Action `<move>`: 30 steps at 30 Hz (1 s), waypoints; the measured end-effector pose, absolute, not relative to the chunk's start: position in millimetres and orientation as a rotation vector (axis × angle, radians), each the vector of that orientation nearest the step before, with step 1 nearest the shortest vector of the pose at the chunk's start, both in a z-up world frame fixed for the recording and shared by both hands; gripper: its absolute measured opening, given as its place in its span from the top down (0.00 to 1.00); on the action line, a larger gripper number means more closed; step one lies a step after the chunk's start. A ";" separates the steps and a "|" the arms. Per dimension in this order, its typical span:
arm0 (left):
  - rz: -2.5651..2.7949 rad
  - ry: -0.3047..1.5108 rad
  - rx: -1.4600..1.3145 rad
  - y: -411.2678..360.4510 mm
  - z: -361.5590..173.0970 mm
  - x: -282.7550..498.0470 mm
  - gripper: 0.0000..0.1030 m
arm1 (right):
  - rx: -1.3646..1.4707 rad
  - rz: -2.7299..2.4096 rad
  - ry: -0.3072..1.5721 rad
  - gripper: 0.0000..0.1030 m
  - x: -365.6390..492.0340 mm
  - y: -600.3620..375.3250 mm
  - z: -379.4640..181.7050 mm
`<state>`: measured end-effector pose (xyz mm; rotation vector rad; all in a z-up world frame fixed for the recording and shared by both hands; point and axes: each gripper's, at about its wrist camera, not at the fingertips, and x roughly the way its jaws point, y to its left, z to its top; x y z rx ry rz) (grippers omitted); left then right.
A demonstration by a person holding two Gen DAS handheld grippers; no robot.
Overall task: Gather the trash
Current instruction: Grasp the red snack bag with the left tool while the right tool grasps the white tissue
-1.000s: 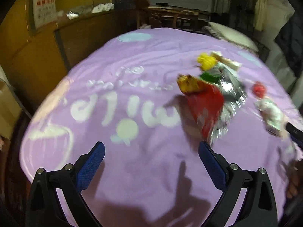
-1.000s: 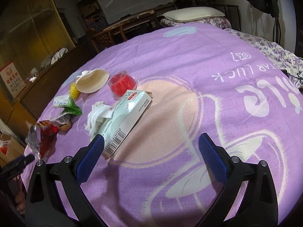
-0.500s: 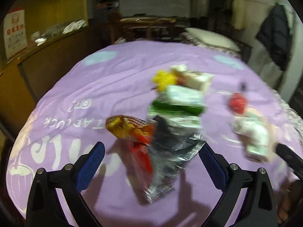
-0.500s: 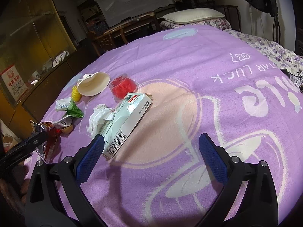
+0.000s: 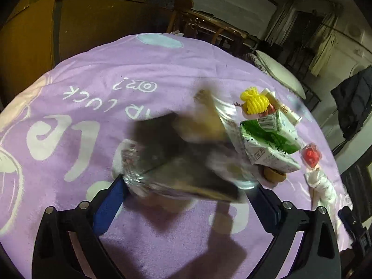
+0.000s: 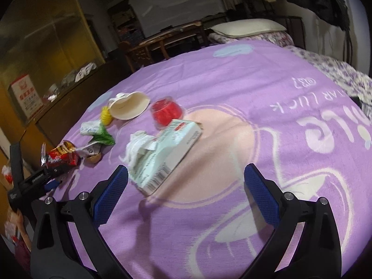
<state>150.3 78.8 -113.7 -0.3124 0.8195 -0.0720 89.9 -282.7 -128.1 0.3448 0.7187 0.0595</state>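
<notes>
Between the spread blue pads of the left tool point(image 5: 183, 200), a blurred foil snack bag point(image 5: 186, 162) was framed, lying on the purple bedspread point(image 5: 93, 97) close to the near left edge of the bed. In the right wrist view the same bag point(image 6: 61, 155) was seen as a crumpled red wrapper, with the left tool point(image 6: 34, 179) just beside it. Whether the pads were already touching the foil could not be told from the blur; no pinch was shown.

The step in hand was judged to be the grasp of this bag. It would be done well if the tool were lowered until both pads straddled the crumpled middle of the foil, then closed firmly, since thin slippery film is easily lost from a shallow bite. The bedspread beneath should not be caught up with it. The green and white carton point(image 5: 269, 139) and yellow mesh point(image 5: 253, 102), just beyond the bag to the right, were best left undisturbed.

The left tool was held low and tilted down toward the bed, aimed across it at the litter. The right tool point(image 6: 186, 193) was held wide apart and empty above the bedspread, with the tissue box point(image 6: 167, 153) just ahead of its left pad and the red jelly cup point(image 6: 166, 111) and paper bowl point(image 6: 130, 107) farther off.
</notes>
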 end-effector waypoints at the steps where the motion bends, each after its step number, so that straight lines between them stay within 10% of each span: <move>1: -0.069 0.821 -0.307 77.9 -113.5 150.5 0.06 | 0.331 0.063 0.720 0.07 90.5 -279.6 -127.3; 18: -0.083 0.807 -0.350 81.1 -114.5 149.5 0.06 | 0.101 0.137 0.668 0.10 128.0 -228.0 -102.9; 22: -0.082 0.807 -0.345 82.9 -115.7 150.2 0.06 | 0.042 0.184 0.712 0.37 136.1 -212.9 -110.9; 25: -0.082 0.807 -0.347 82.7 -115.5 150.2 0.06 | 0.092 0.233 0.758 0.82 141.1 -219.8 -117.5; 30: -0.065 0.786 -0.343 85.9 -110.2 146.8 0.06 | 0.141 0.244 0.692 0.84 129.3 -226.5 -112.9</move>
